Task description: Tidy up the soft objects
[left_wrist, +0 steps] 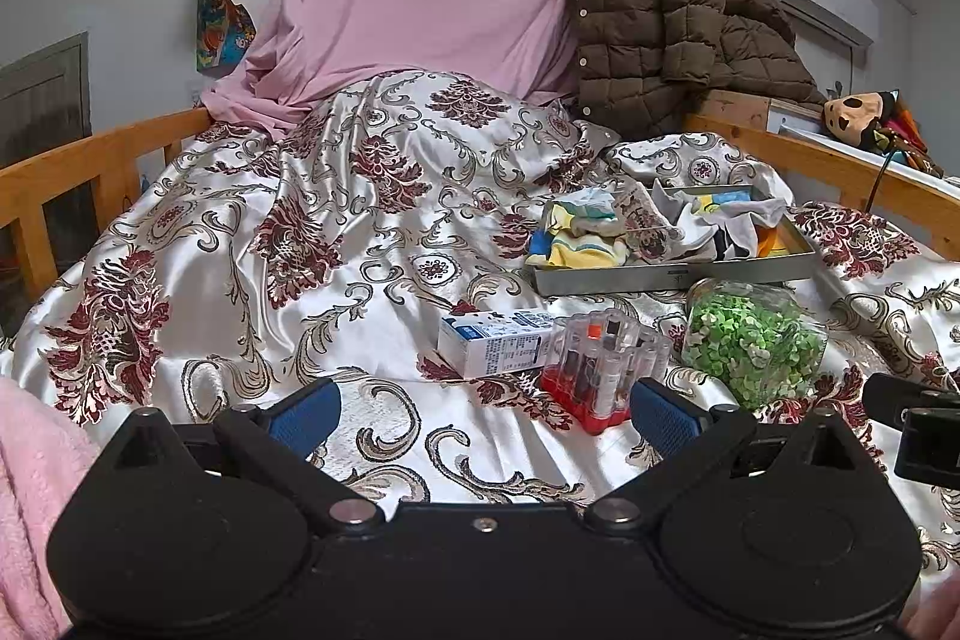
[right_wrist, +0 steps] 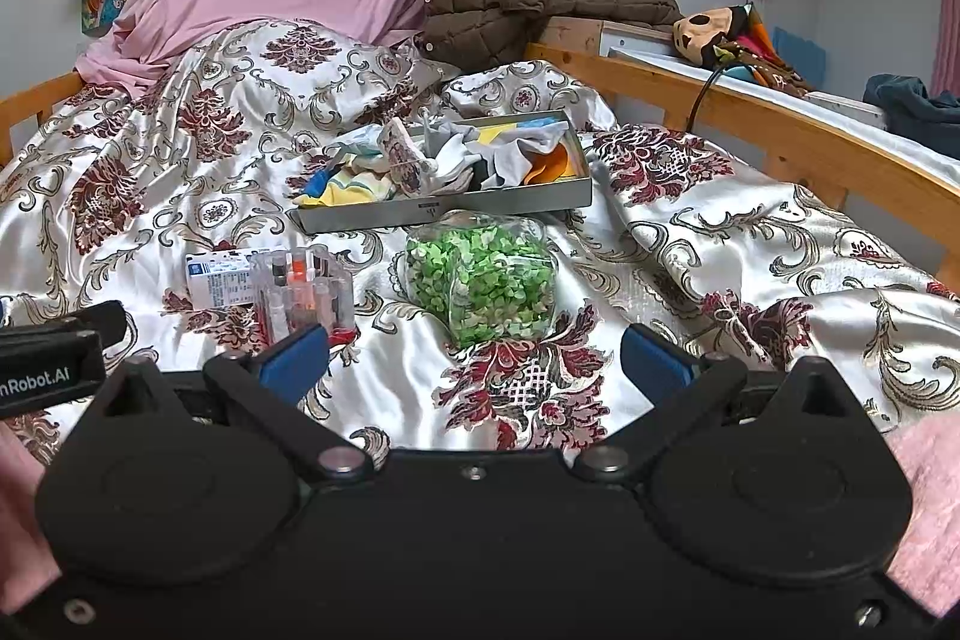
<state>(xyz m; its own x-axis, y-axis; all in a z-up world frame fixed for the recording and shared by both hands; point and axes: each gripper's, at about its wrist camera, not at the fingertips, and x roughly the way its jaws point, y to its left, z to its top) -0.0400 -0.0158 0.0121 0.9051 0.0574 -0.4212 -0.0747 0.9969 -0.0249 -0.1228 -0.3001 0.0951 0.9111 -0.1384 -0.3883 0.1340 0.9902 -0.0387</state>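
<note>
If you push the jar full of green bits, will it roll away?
Probably a little. The jar lies on its side on the quilt, so a push could roll it, though its flattish faces and the soft, wrinkled cloth would likely stop it soon. It looks like clear glass or hard plastic, so likely stiff and slippery. Packed full, it is probably heavy for its size.

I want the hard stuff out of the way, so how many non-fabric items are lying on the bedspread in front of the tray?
3: white carton leftmost, clear case against it, jar of green pieces rightmost. Others may hide in folds.
</note>
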